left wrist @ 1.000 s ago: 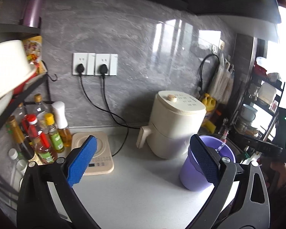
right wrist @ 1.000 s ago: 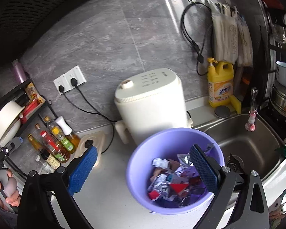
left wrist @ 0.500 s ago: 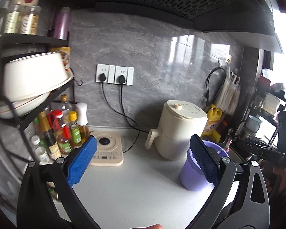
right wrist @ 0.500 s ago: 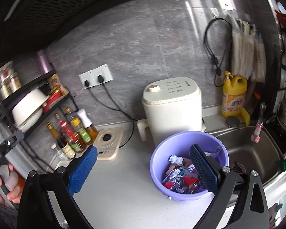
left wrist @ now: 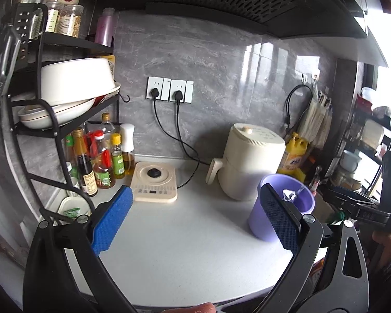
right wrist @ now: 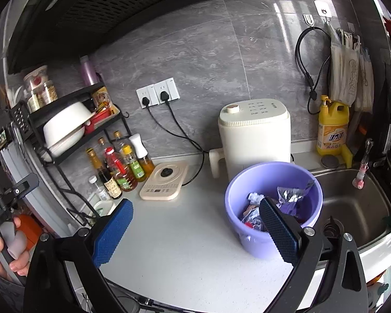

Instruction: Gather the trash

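Note:
A purple bucket (right wrist: 271, 203) stands on the white counter (right wrist: 185, 237) in front of a cream appliance (right wrist: 255, 140). Crumpled wrappers and foil scraps (right wrist: 284, 200) fill its bottom. In the left wrist view the same purple bucket (left wrist: 286, 206) sits at the right, a foil scrap showing above its rim. My right gripper (right wrist: 195, 230) is open and holds nothing, hanging above the counter just in front of the bucket. Open and holding nothing as well, my left gripper (left wrist: 195, 220) hovers over the bare counter (left wrist: 185, 247), left of the bucket.
A black rack (left wrist: 52, 109) with bowls and several sauce bottles (left wrist: 101, 159) stands at the left. A cream scale-like pad (left wrist: 155, 182) lies near the wall, cords running to sockets (left wrist: 169, 90). A steel sink (right wrist: 352, 203) and yellow detergent bottle (right wrist: 332, 127) are on the right.
Both grippers have drawn back and up from the counter, so the bucket and appliance look smaller and more of the rack shows. Both stay open and hold nothing.

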A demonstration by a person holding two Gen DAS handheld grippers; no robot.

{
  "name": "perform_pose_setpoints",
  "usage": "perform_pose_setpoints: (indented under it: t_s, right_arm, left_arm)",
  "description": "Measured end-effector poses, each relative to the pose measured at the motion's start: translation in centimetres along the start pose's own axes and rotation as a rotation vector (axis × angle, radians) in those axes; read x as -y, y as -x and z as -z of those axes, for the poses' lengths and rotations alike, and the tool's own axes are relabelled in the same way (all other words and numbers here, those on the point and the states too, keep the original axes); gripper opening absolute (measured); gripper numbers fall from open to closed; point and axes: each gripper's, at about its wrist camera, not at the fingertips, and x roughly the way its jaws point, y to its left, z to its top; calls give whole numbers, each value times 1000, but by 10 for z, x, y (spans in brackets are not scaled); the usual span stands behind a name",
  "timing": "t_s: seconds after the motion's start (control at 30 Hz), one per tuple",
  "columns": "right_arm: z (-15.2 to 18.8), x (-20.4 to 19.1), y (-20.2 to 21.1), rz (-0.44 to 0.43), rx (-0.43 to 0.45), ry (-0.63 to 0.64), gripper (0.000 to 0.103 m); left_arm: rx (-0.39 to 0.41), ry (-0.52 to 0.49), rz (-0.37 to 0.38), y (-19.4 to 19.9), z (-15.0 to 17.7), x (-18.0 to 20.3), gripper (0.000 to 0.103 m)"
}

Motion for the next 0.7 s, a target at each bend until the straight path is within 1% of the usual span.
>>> perform_pose_setpoints:
  t_s: [0.17,0.27,0.37,0.47,0.53,0.7]
  right_arm:
    - [19,-3,1,1,3,-7,95]
    - [21,-5,5,-22,-1,-30,95]
    - [22,-9,6,-11,-4,15,95]
    - [22,-5,8,-14,-6,0,95]
    - [22,-4,11,-19,-4,-11,95]
    - [24,-10,18,-26,0,22,95]
  left_arm:
    - [-3,-7,-8,9,5,-1,97]
    - [11,-9,-18,16,5,1,97]
    - [21,2,-25,19,6,1,97]
    - [11,11,-32,20,6,4,97]
    - [18,11,-34,22,5,6,97]
    - [24,22,-34,26,8,8,97]
